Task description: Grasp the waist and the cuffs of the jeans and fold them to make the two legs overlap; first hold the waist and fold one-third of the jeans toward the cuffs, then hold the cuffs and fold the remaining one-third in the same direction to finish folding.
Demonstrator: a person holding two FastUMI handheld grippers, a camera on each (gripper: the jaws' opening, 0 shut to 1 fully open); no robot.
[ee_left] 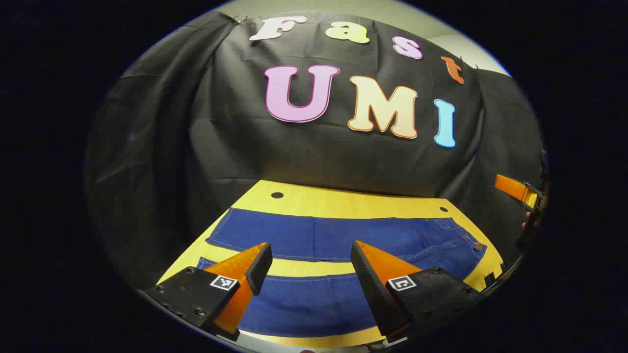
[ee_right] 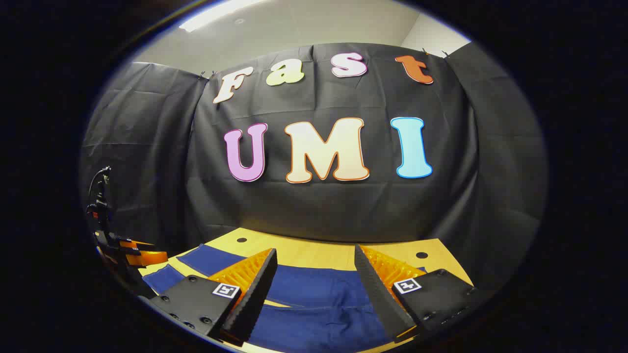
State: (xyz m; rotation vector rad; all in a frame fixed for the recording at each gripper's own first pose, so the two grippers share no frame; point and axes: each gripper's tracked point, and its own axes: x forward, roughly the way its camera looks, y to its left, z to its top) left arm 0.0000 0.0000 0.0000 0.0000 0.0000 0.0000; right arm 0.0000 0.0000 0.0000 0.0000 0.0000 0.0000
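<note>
On the table (ee_left: 343,202) jeans (ee_left: 343,235) lie flat, legs apart; both hand-held grippers, left (ee_left: 311,260) and right (ee_right: 315,267), hover wide open, empty.

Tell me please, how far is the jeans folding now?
Nothing looks done: the jeans lie flat on the yellow table, legs apart, a strip of table between them. In hand: both tongs, left and right, hover open above the denim, gripping nothing. Left: overlapping the legs, then both one-third folds.
</note>
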